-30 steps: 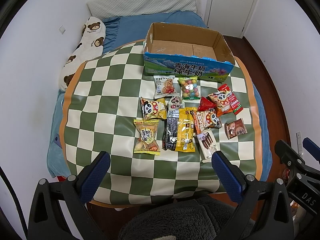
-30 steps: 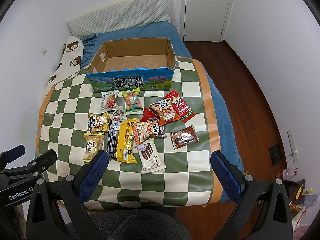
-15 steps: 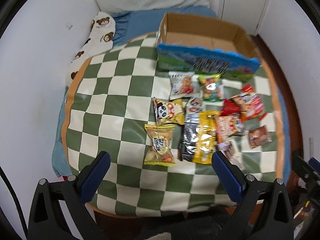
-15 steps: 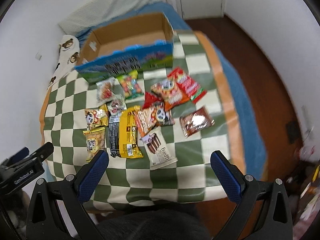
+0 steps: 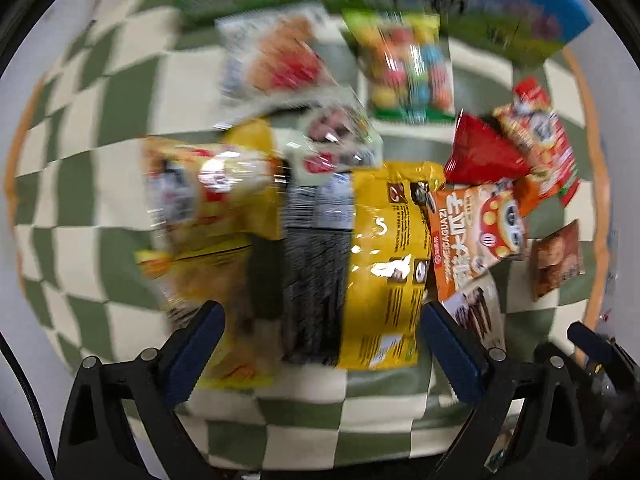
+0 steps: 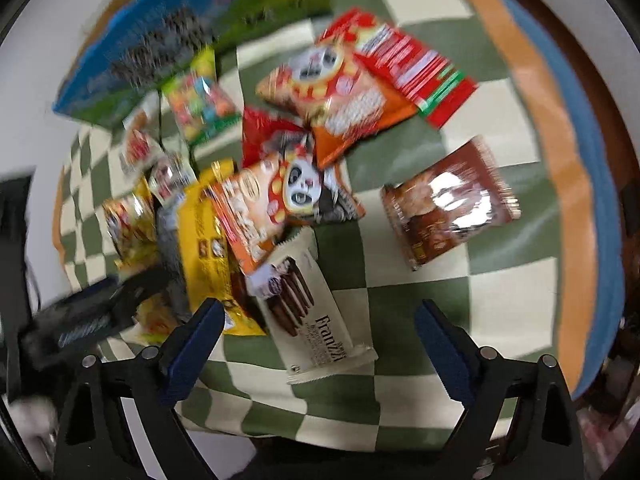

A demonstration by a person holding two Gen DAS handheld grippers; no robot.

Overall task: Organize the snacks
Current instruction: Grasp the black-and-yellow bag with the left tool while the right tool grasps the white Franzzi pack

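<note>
Checkered worktop (image 6: 516,280) carries all; milk carton box (image 6: 168,36) at far edge, snack packs spread near side of it, none seen boxed.
Step, judged: reach for first picks. Settle first, frames smeared; take 1 pack per gripper.
Left gripper (image 5: 320,328) points straight down over yellow packet (image 5: 384,264) and black packet (image 5: 316,280); fingers spread wide, just been narrowing slightly, clasping nothing.
Right gripper (image 6: 320,326) tilted steeply down over white Franzzi biscuit pack (image 6: 316,312); fingers likewise wide, narrowing slightly, pads clear of wrapper.
</note>
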